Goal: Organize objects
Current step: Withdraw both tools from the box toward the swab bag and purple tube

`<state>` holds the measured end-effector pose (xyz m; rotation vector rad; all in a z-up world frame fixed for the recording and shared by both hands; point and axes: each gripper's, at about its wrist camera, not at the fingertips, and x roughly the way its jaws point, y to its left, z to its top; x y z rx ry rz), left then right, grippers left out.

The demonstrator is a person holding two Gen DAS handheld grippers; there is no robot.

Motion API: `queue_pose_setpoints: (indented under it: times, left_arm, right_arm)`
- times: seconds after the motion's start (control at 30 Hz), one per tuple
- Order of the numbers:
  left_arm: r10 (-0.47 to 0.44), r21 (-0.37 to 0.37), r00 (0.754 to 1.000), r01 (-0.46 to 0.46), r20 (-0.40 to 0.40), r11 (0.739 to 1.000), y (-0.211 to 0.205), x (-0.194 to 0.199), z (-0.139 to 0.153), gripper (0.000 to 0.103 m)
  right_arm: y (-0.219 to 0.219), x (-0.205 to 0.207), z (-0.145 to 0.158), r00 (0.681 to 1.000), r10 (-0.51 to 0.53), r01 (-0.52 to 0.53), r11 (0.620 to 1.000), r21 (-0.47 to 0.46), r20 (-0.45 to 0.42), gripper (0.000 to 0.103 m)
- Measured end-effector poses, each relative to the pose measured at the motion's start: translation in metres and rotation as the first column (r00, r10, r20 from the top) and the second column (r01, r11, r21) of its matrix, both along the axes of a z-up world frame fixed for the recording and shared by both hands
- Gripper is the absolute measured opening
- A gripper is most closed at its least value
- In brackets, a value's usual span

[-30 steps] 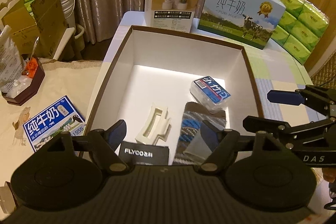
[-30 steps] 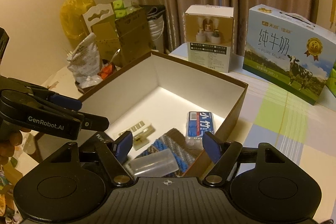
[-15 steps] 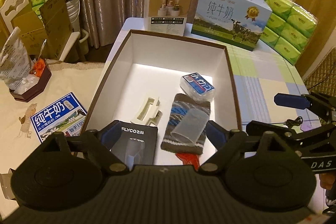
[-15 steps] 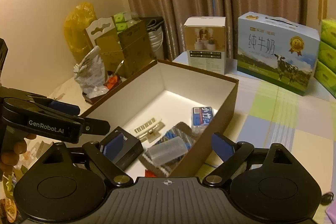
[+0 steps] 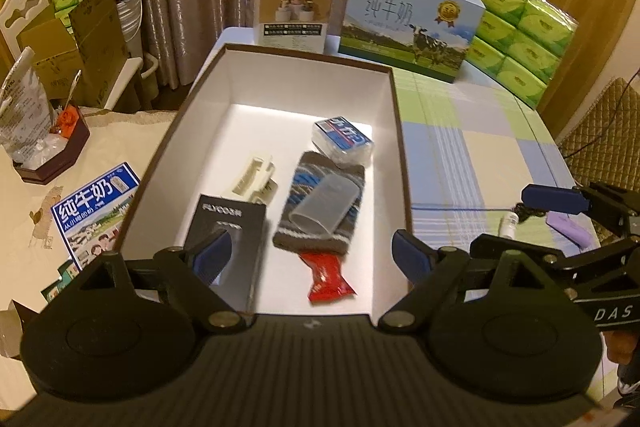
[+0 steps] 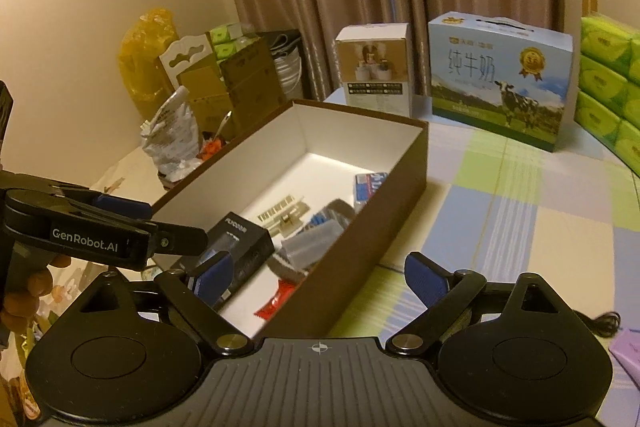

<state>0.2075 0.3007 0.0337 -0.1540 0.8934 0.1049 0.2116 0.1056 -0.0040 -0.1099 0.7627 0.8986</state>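
Observation:
An open brown box (image 5: pixel 402 163) with a white inside stands on the table; it also shows in the right wrist view (image 6: pixel 384 223). In it lie a black FLYCO box (image 5: pixel 228 223), a cream plastic clip (image 5: pixel 252 177), a knitted pouch (image 5: pixel 320 223) with a clear plastic cup (image 5: pixel 324 205) on it, a blue-labelled pack (image 5: pixel 344 141) and a red wrapper (image 5: pixel 328 277). My left gripper (image 5: pixel 312 259) is open and empty above the box's near end. My right gripper (image 6: pixel 320 277) is open and empty over the box's near right corner.
A white carton (image 5: pixel 294 11), a milk carton case (image 5: pixel 412 19) and green tissue packs (image 5: pixel 520 35) stand at the table's far side. A small white tube (image 5: pixel 507 223) and a purple item (image 5: pixel 570 231) lie on the checked cloth at right. A milk leaflet (image 5: pixel 94 215) lies at left.
Both grippers have drawn back and up from the box, so more of its inside shows. Both stay open and empty.

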Motion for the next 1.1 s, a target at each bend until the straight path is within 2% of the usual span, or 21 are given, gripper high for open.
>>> queue_pose_setpoints:
  times: [0.6, 1.1]
  left_arm:
    - [-0.055, -0.016, 0.998, 0.054, -0.041, 0.998, -0.069, -0.023, -0.009, 0.085]
    - [-0.183, -0.064, 0.975, 0.177, -0.126, 0.982, -0.157, -0.006, -0.037, 0.085]
  right_arm:
    - [-0.076, -0.018, -0.006, 0.999, -0.027, 0.026, 0.999, -0.027, -0.041, 0.091]
    - [-0.179, -0.011, -0.029, 0.98, -0.16, 0.147, 0.983, -0.114, -0.115, 0.091]
